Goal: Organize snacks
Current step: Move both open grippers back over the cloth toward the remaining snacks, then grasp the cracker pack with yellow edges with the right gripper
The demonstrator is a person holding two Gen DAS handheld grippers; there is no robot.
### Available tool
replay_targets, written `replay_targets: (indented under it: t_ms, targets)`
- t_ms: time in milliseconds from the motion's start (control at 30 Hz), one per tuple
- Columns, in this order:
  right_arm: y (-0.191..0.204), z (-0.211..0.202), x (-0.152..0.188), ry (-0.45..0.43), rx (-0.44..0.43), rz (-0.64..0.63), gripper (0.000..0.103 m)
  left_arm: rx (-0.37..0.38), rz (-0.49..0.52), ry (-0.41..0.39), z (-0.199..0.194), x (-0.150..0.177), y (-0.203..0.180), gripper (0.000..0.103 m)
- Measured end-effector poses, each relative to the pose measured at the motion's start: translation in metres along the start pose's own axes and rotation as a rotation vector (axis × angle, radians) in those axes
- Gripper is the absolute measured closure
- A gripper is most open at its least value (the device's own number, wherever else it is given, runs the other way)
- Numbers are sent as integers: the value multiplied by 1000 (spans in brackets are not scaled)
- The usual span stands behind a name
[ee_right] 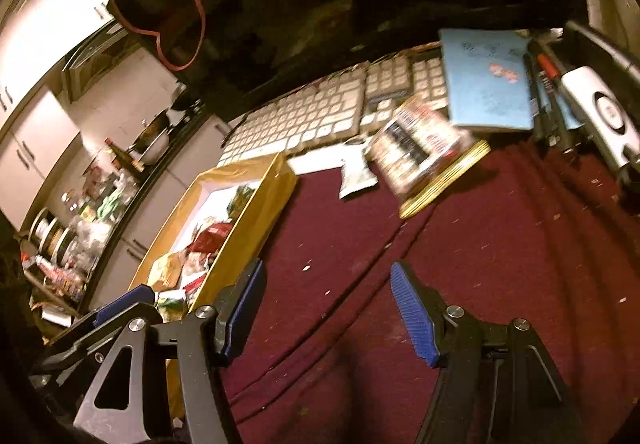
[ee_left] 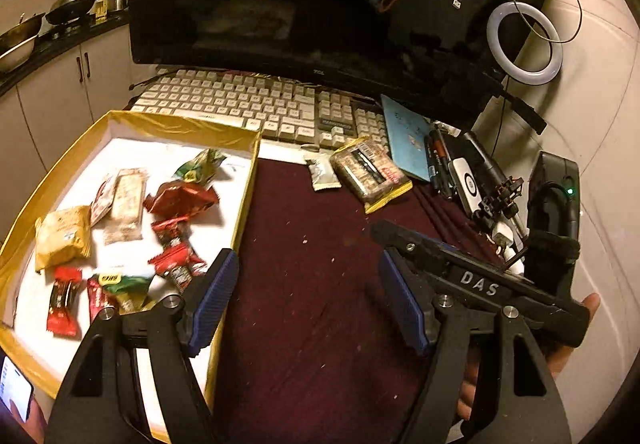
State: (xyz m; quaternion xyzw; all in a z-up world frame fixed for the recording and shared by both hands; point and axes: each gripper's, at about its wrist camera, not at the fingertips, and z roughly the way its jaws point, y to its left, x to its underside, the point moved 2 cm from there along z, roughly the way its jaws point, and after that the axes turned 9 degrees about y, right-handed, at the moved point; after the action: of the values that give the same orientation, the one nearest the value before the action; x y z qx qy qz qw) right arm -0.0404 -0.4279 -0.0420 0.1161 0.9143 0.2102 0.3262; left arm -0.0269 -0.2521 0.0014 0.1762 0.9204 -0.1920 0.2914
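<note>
A large wrapped snack pack (ee_left: 370, 174) is seen lying flat on the maroon table (ee_left: 320, 284) near its far edge, just in front of the keyboard (ee_left: 256, 106), its long axis slanting from far-left to near-right, with a small pale sachet (ee_left: 323, 174) just beside it on the left. Toward the left edge of the table, a yellow-walled box (ee_left: 244, 200) is found holding assorted wrapped snacks (ee_left: 176, 228). The left gripper (ee_left: 310, 298) and the right gripper (ee_right: 326, 314) are both held with fingers wide apart above the cloth, nothing being gripped.
</note>
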Motion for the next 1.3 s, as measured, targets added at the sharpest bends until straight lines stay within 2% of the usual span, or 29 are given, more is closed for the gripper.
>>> replay_targets:
  t_ms: [400, 700, 900, 1000, 1133, 1300]
  targets:
    - [-9, -13, -26, -22, 33, 6, 36, 2, -2, 21, 13, -5, -1, 31]
    - [-10, -2, -28, 9, 29, 8, 36, -1, 8, 34, 19, -4, -1, 31]
    - [-16, 6, -36, 53, 41, 35, 36, 47, -24, 67, 25, -5, 9, 31]
    - [-25, 12, -43, 73, 29, 68, 36, 37, -29, 65, 26, -5, 13, 31]
    - [-33, 19, -64, 92, 119, 56, 36, 59, -52, 86, 27, -6, 19, 31]
    - [-26, 39, -100, 101, 302, -131, 36, 62, -68, 82, 26, -6, 21, 31]
